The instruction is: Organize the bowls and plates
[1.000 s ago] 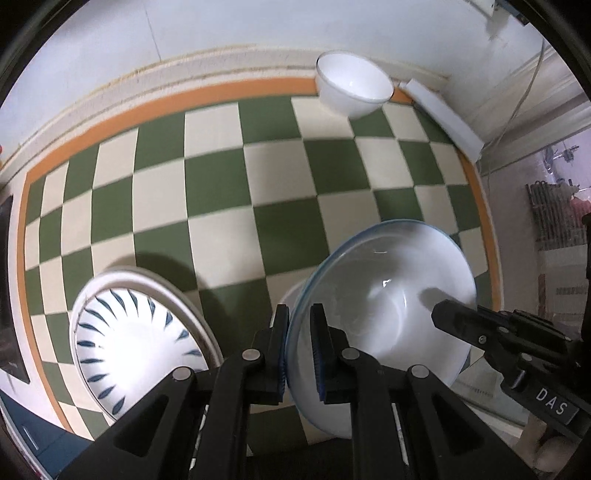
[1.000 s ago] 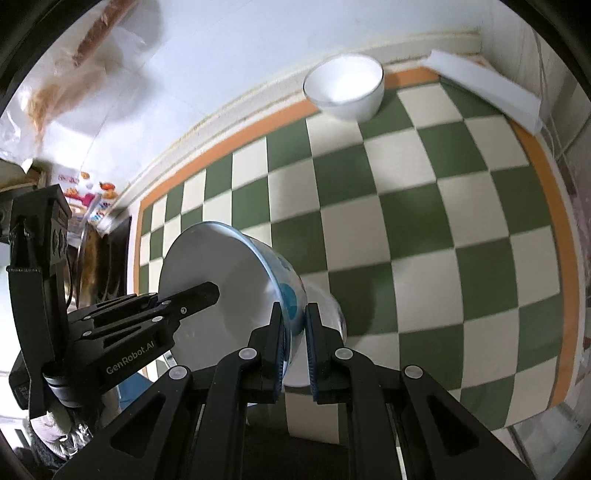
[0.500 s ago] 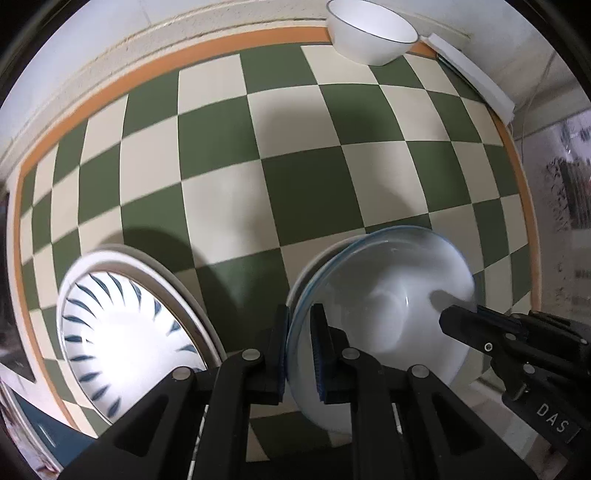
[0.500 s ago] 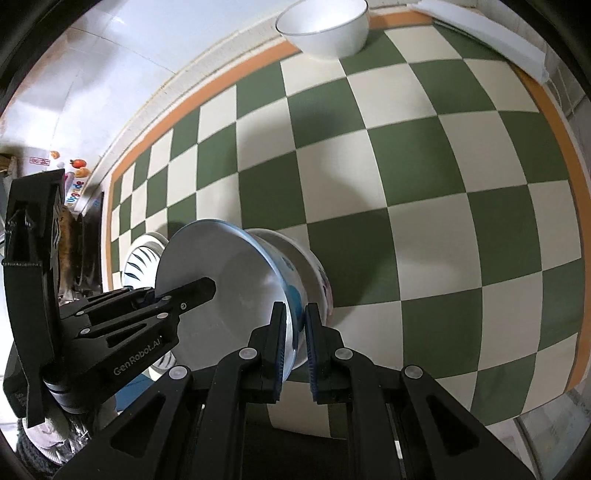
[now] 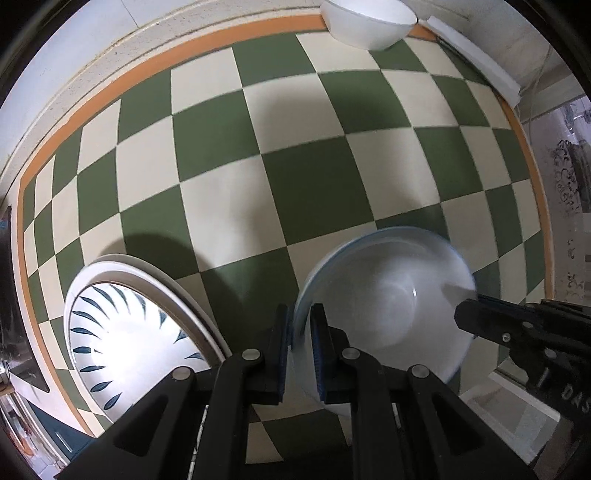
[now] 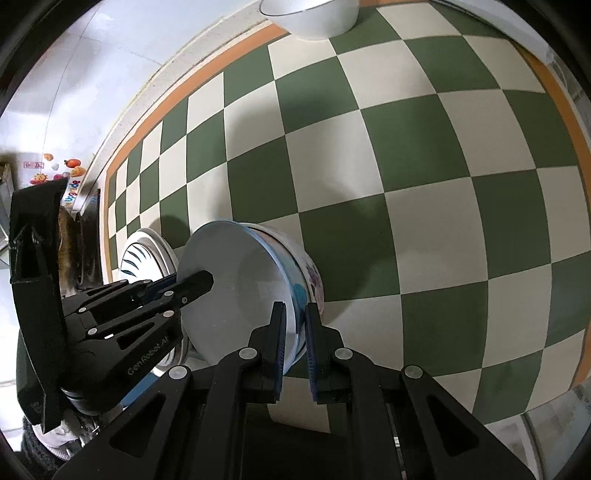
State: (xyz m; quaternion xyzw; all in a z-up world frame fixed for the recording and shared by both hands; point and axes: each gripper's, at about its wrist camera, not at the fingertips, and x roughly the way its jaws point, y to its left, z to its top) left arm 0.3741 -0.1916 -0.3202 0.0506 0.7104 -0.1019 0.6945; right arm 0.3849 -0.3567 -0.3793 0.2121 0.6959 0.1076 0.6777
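**Two grippers pinch one bowl over the checkered surface**

The left gripper has its jaws pinching the near rim of a white bowl with a blue edge, one pad inside and one outside. The right gripper has its jaws clamped on the opposite rim of the same bowl, whose outer wall shows blue and purple printing. The bowl sits low over the green-and-cream checkered surface; whether it touches it I cannot tell. Just left of the bowl, in the left wrist view, lies a stack of plates, the top one white with dark blue leaf strokes. Well beyond the bowl, at the surface's far orange border, stands a plain white bowl.
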